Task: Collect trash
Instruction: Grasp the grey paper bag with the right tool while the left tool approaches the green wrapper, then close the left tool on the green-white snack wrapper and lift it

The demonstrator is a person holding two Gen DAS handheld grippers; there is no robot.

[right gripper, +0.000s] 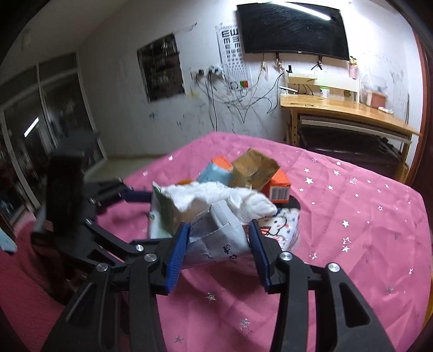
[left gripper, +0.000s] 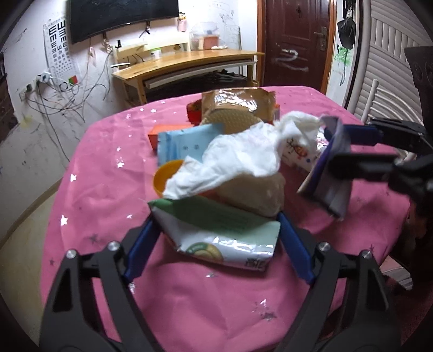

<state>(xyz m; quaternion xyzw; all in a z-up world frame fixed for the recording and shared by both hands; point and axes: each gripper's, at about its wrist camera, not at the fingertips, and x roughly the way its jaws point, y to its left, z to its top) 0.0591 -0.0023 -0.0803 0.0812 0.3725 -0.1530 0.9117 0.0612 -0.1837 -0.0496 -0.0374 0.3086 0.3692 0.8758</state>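
Observation:
A heap of trash lies on the pink star-print tablecloth (left gripper: 102,173). My left gripper (left gripper: 216,230) is shut on a green and white snack packet (left gripper: 216,232), which also shows in the right wrist view (right gripper: 162,214). My right gripper (right gripper: 217,235) is shut on a grey and purple wrapper (right gripper: 216,238), seen in the left wrist view (left gripper: 330,173) lifted at the heap's right. A crumpled white tissue (left gripper: 238,157) drapes over the heap. Under it are a light blue packet (left gripper: 184,143), an orange box (left gripper: 167,130), a yellow cup (left gripper: 165,178) and a brown torn bag (left gripper: 238,105).
A cartoon-print bag (right gripper: 281,227) lies by the right gripper. A wooden desk (left gripper: 189,62) stands against the far wall under a dark screen (left gripper: 121,16). Cables hang at the wall. A door (left gripper: 295,40) and a white chair (left gripper: 379,94) stand at the right.

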